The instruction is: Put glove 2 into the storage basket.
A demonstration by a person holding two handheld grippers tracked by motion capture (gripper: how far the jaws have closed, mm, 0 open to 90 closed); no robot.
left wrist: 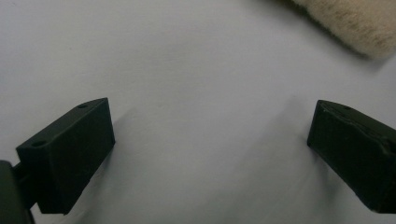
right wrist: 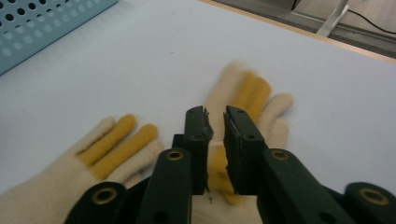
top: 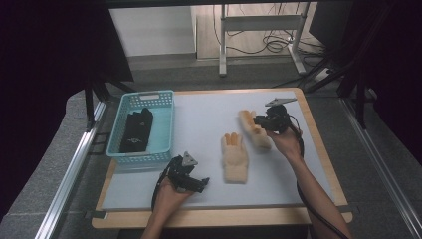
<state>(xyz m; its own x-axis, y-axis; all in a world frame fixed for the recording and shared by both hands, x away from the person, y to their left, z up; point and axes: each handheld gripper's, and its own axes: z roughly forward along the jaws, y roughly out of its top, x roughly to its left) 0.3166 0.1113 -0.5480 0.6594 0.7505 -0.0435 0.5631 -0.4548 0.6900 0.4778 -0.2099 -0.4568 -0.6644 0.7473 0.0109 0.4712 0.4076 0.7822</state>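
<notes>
Two cream gloves on the mat, one basket holding dark gloves.
Right gripper hovered over the far glove, jaws narrowly parted, gripping nothing; left gripper rested wide open beside the near glove.

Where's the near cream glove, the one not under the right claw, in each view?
High view: near glove, table centre.
Left gripper view: its fuzzy cuff, top right corner.
Right gripper view: lower left, beside the right claw.
Shared landmark: blue basket, high and right gripper views.
</notes>
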